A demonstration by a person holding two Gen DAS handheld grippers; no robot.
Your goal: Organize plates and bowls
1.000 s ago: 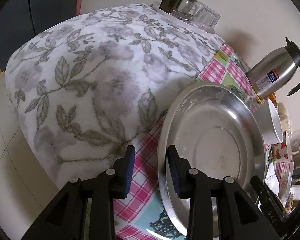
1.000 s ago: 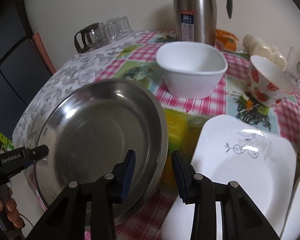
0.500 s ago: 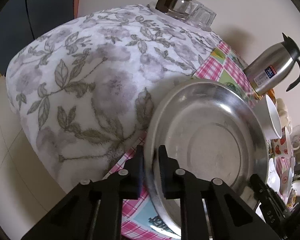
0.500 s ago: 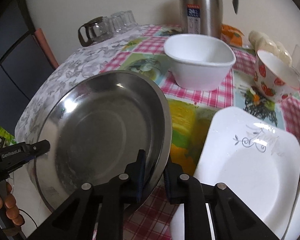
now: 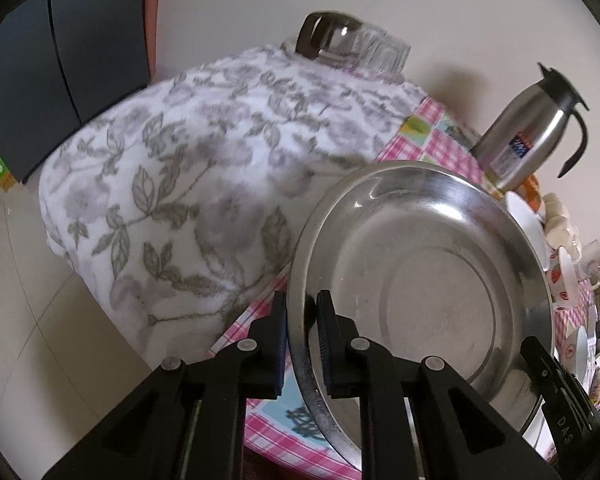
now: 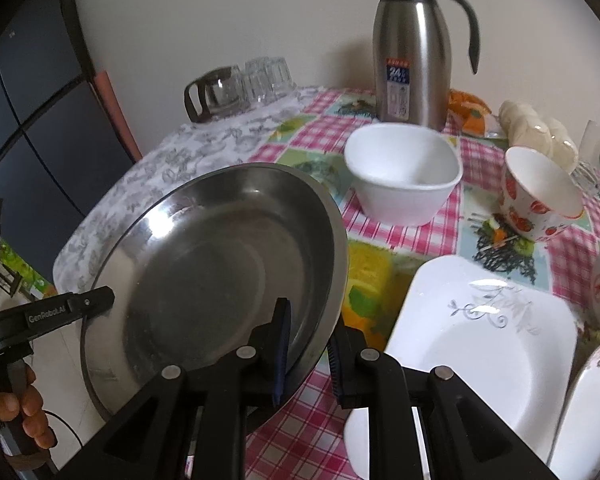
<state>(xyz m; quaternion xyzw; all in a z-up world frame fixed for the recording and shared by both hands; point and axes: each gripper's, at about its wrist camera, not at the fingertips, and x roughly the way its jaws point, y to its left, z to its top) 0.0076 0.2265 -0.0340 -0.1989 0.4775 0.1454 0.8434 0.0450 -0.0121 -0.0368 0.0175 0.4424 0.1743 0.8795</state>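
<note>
A large round steel plate hangs tilted above the near corner of the table, held from both sides. My left gripper is shut on its left rim, the pads pressing the edge. In the right wrist view the same steel plate has my right gripper shut on its right rim. The left gripper shows at the plate's far side, with a hand below it. A white square plate, a white square bowl and a strawberry-patterned bowl stand on the checked cloth.
A steel thermos jug stands at the back, with upturned glasses to its left. A grey floral cloth covers the table's left end. More white dishes lie at the right edge. The floor lies below left.
Both grippers went from open around the plate's rim to shut on it. The plate has risen off the table and tilted, with both hands moving up.
</note>
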